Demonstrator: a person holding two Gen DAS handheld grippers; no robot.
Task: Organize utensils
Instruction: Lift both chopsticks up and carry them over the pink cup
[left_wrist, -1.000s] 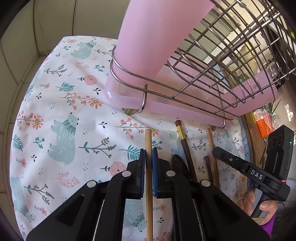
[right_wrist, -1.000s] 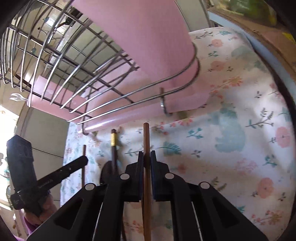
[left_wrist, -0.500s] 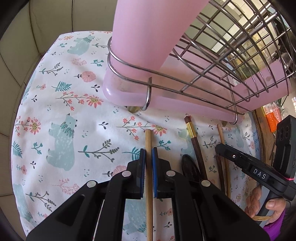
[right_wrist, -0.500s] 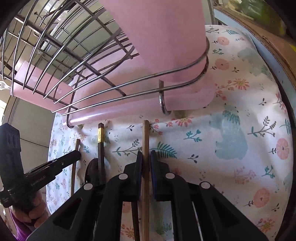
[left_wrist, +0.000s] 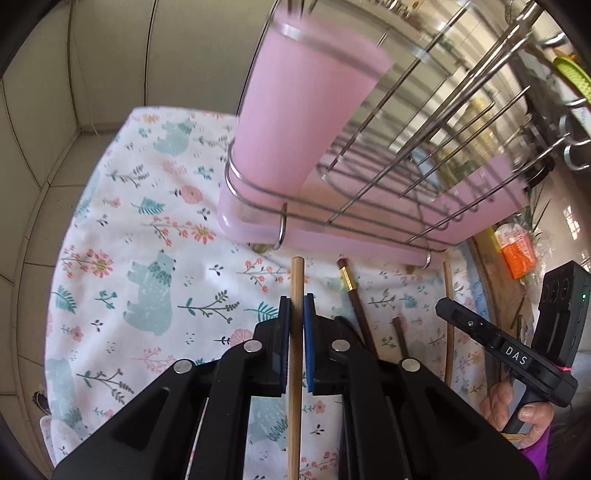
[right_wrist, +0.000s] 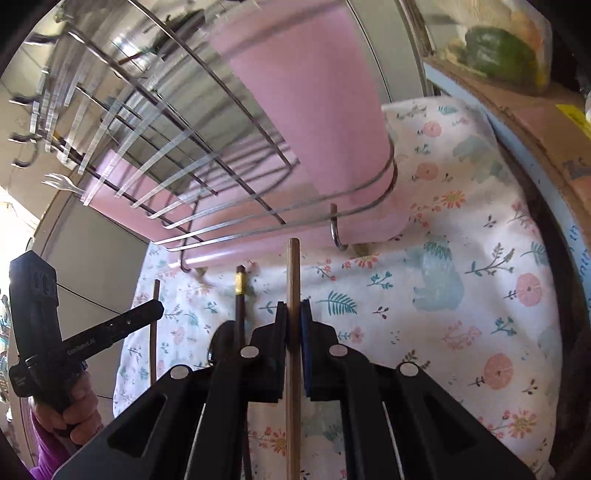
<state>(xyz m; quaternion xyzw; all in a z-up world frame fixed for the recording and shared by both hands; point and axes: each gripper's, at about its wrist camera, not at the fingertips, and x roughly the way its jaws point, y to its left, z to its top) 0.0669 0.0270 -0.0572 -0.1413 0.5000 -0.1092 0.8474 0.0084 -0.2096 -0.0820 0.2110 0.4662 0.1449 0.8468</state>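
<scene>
My left gripper (left_wrist: 295, 300) is shut on a pale wooden chopstick (left_wrist: 296, 277), whose tip points up at the pink drip tray (left_wrist: 332, 242). My right gripper (right_wrist: 294, 306) is shut on a browner wooden chopstick (right_wrist: 294, 269) in the same way. Above both stands a tall pink utensil cup (left_wrist: 306, 122) hung in a wire dish rack (left_wrist: 424, 166). A dark chopstick with a gold band (left_wrist: 349, 282) lies on the floral cloth (left_wrist: 147, 258) between the two grippers. In each wrist view the other gripper shows at the side, held by a hand.
A short dark stick (left_wrist: 400, 336) also lies on the cloth. A fork (right_wrist: 61, 184) hangs at the rack's far end. Tiled wall (left_wrist: 55, 110) bounds the left, a cardboard box (right_wrist: 517, 110) the right. An orange packet (left_wrist: 517, 254) sits beyond the table's edge.
Both grippers have lifted and tipped upward with their chopsticks still clamped. The rack and pink cup now sit farther off, and the cup's top rim has come into view.
</scene>
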